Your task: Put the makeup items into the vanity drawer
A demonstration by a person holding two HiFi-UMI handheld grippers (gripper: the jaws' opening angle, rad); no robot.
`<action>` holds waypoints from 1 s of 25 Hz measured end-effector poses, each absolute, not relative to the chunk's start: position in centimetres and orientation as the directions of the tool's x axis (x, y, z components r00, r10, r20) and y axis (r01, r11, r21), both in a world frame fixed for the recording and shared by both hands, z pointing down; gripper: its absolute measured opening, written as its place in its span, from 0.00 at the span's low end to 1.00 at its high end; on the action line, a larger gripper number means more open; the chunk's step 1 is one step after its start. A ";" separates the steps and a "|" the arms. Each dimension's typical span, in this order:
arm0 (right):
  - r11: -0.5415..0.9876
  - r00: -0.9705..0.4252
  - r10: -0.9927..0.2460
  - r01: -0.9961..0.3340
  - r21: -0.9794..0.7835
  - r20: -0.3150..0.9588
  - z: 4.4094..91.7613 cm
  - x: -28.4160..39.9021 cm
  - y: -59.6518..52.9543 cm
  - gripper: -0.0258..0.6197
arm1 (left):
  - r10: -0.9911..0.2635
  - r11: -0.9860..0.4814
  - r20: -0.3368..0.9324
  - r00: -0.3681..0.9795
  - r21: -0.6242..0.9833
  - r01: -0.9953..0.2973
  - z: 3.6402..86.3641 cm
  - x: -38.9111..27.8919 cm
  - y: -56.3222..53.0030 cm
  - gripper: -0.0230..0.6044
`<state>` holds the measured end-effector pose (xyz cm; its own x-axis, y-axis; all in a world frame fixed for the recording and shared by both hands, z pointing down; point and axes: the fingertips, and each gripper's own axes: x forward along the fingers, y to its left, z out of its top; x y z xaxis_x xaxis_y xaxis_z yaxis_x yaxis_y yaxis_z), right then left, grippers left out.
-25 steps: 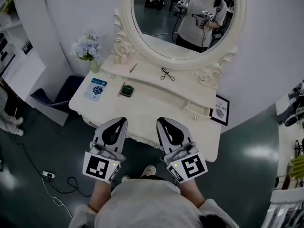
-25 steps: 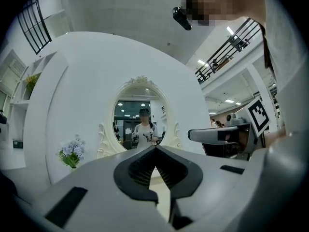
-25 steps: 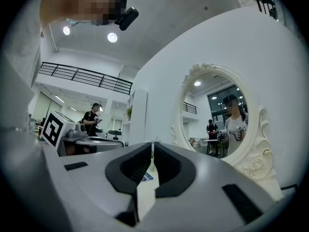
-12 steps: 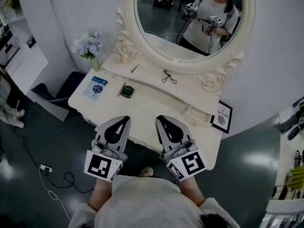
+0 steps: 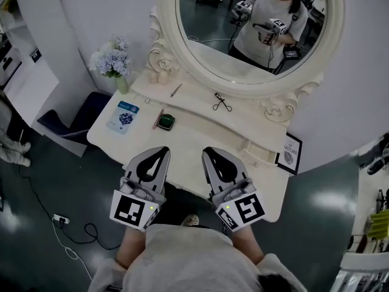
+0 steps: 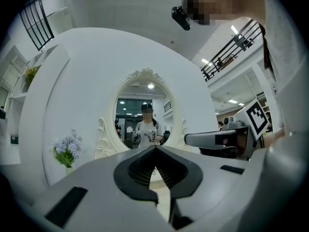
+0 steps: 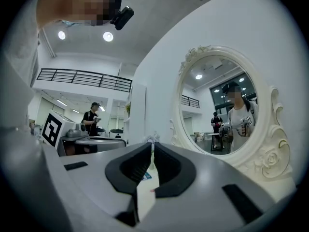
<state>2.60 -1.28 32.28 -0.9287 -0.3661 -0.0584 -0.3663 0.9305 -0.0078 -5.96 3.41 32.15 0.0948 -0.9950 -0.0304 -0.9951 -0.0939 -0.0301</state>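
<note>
At the near edge of the vanity top (image 5: 200, 140), both tools are hovering level, side by side.

- Left gripper (image 5: 161, 151): jaws clenched, nothing between them.
- Right gripper (image 5: 207, 152): jaws pressed together too, empty.

The makeup items are all lying on the vanity, well apart from the tools. The green compact (image 5: 164, 122) has a pencil (image 5: 159, 117) just beside it on the left, and the blue packet (image 5: 123, 115) is further left. The eyelash curler (image 5: 222, 103) and a second pencil (image 5: 175, 90) are on the far shelf under the mirror (image 5: 255, 35).

No drawer is showing open, so I am judging drawer-opening to be the step in hand.

Advice:
- Be spreading one tool's jaws before reaching the pull.
- Be drawing straight toward the near side.
- Be keeping the other tool free for the compact.
</note>
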 end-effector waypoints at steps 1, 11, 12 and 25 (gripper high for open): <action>0.926 -0.924 -0.377 -0.377 -0.007 -0.061 32.2 2.2 -1.7 0.09 | -0.994 -0.109 -0.008 0.109 -0.025 -0.994 32.4 -6.3 3.0 0.05; 0.887 -0.884 -0.462 -0.461 -0.030 -0.069 31.7 -2.9 -6.0 0.09 | -0.981 -0.192 0.018 0.191 -0.024 -0.981 32.0 -11.7 -1.6 0.05; 0.885 -0.882 -0.466 -0.465 -0.034 -0.068 31.7 -3.5 -6.4 0.09 | -0.981 -0.195 0.018 0.194 -0.026 -0.981 32.0 -12.4 -1.9 0.05; 0.857 -0.855 -0.515 -0.513 -0.048 -0.059 32.5 -9.9 -10.2 0.09 | -0.968 -0.249 0.029 0.248 -0.032 -0.968 32.6 -19.0 -5.9 0.05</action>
<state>-9.88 -10.19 32.51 -0.8551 -0.5151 -0.0588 -0.5130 0.8571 -0.0482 -19.01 -5.92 32.55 0.2477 -0.9684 0.0288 -0.9681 -0.2486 -0.0321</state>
